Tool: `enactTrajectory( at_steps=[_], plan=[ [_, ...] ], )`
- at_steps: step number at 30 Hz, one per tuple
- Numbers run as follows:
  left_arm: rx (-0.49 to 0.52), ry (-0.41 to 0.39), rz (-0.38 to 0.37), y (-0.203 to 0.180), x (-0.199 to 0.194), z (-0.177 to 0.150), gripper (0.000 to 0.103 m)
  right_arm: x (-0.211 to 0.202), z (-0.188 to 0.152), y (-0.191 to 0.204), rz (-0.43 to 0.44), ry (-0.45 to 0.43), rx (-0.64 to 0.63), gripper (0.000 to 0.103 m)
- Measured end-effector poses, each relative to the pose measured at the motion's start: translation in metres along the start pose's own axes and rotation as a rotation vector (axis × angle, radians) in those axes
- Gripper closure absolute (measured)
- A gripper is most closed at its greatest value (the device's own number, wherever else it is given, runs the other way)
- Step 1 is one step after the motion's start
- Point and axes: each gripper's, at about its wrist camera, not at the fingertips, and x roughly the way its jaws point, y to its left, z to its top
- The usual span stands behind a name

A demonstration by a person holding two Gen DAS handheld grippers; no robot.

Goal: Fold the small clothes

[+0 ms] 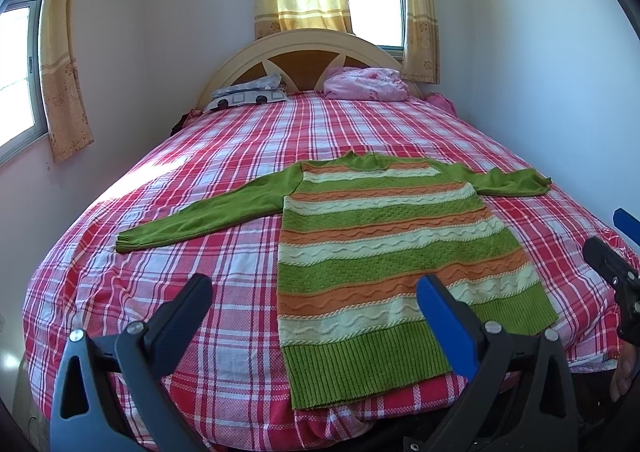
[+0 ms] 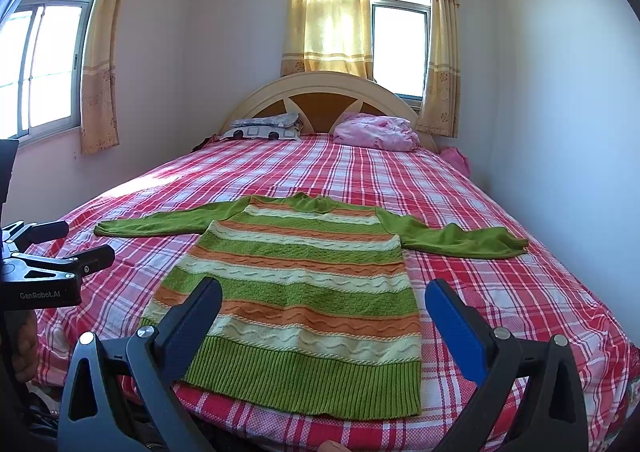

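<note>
Item 1: sweater (image 1: 384,248), knit, green w/ orange + cream wavy stripes, plain green sleeves. Lies flat, face up, on bed (image 1: 224,155), near the foot end; ribbed green hem (image 2: 308,376) at the foot edge, collar twd headboard. Both sleeves spread out sideways: left sleeve (image 1: 200,215) straight, cuff flat on cover; right sleeve (image 1: 512,181) shorter-looking, bunched at the end. No fold made yet.

Item 2: left claw (image 1: 316,288), fingers spread wide, nothing held. Hovers over foot of bed, near the hem's left corner; not touching the knit as far as can be seen. One finger dark, other w/ blue pad (image 1: 444,316).

Item 3: right claw (image 2: 324,292), fingers spread wide, nothing held. Above the hem end of sweater, lower body of garment seen betw. its fingers. Contact w/ cloth: can't tell.

Item 4: bed cover, red/white/pink plaid, smooth, sun patch on left side.

Item 5: headboard (image 2: 324,91), arched, cream w/ brown panels.

Item 6: pillow (image 2: 264,127), white w/ grey squares, at head, left.

Item 7: pink bedding bundle (image 2: 376,133), at head, right.

Item 8: windows w/ yellow curtains (image 2: 328,11), behind headboard + on left wall
</note>
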Motion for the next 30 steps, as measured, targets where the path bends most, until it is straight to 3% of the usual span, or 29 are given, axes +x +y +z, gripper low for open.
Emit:
enactTrajectory(
  at_steps=[30],
  plan=[
    [-0.020, 0.007, 0.003, 0.011, 0.003, 0.001, 0.000, 0.000, -0.003, 0.004, 0.007, 0.007, -0.007, 0.001]
  ],
)
